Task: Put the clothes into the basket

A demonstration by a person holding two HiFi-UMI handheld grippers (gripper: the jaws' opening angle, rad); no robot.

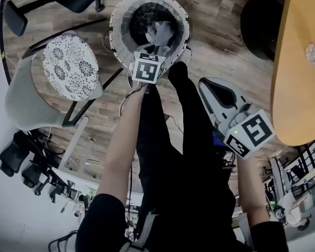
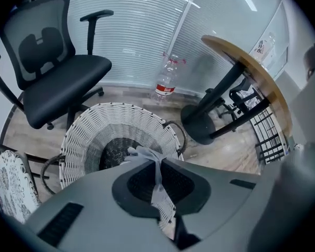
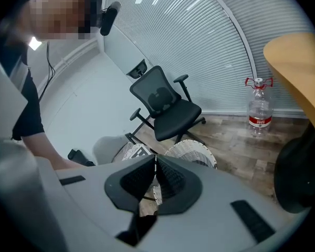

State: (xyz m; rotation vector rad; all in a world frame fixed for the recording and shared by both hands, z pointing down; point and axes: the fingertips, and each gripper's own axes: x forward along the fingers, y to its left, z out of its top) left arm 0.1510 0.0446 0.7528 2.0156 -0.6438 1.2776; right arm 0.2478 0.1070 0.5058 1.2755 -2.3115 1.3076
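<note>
A white woven basket (image 1: 121, 30) stands on the wooden floor straight ahead of me. My left gripper (image 1: 156, 47) hangs over its rim, pointing steeply down, and is shut on a light grey cloth (image 1: 160, 32) that dangles into the basket's dark inside. In the left gripper view the cloth (image 2: 158, 185) runs as a thin strip between the pads of the left gripper (image 2: 158, 163), above the basket (image 2: 89, 140). My right gripper (image 1: 216, 92) is lower right, away from the basket. In its own view the right gripper (image 3: 156, 159) is shut with nothing in it, and the basket (image 3: 197, 152) lies beyond.
A black office chair (image 2: 52, 62) stands behind the basket, and a patterned-seat chair (image 1: 71, 66) is to its left. A water bottle (image 2: 167, 80) stands by the glass wall. A round wooden table (image 1: 294, 67) with a black base (image 2: 199, 122) is at the right. The person's dark-trousered legs (image 1: 173, 140) reach toward the basket.
</note>
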